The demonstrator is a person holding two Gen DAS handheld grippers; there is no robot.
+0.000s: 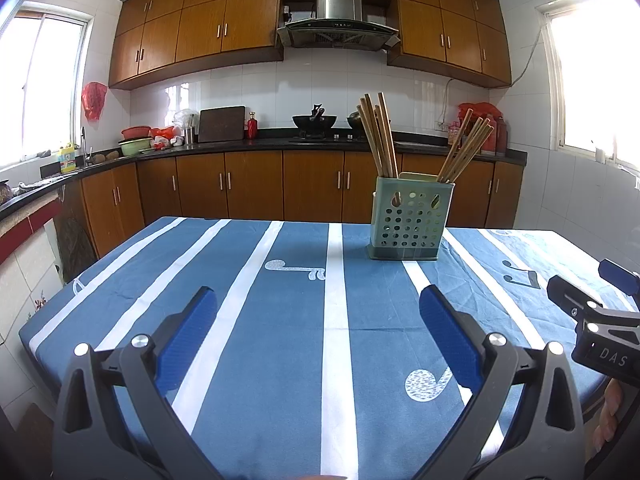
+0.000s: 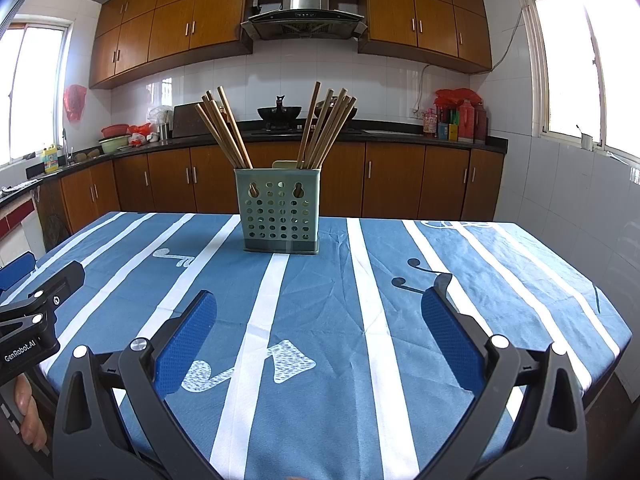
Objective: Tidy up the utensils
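Note:
A green perforated utensil holder (image 1: 412, 220) (image 2: 280, 216) stands upright on the far part of the blue striped tablecloth (image 1: 280, 300) (image 2: 340, 320). It holds two bunches of wooden chopsticks, one leaning left (image 1: 378, 136) (image 2: 226, 132) and one leaning right (image 1: 466, 148) (image 2: 326, 128). My left gripper (image 1: 318, 304) is open and empty, low over the near table, well short of the holder. My right gripper (image 2: 320, 300) is open and empty too, also short of the holder. Each gripper shows at the edge of the other's view: the right one in the left wrist view (image 1: 592, 312), the left one in the right wrist view (image 2: 40, 304).
The table's far edge runs just behind the holder. Beyond it are brown kitchen cabinets (image 2: 400, 180), a dark counter with a wok (image 2: 279, 114) on the stove, bottles (image 2: 460, 120) at the right and bowls (image 1: 136, 140) at the left. Windows flank both sides.

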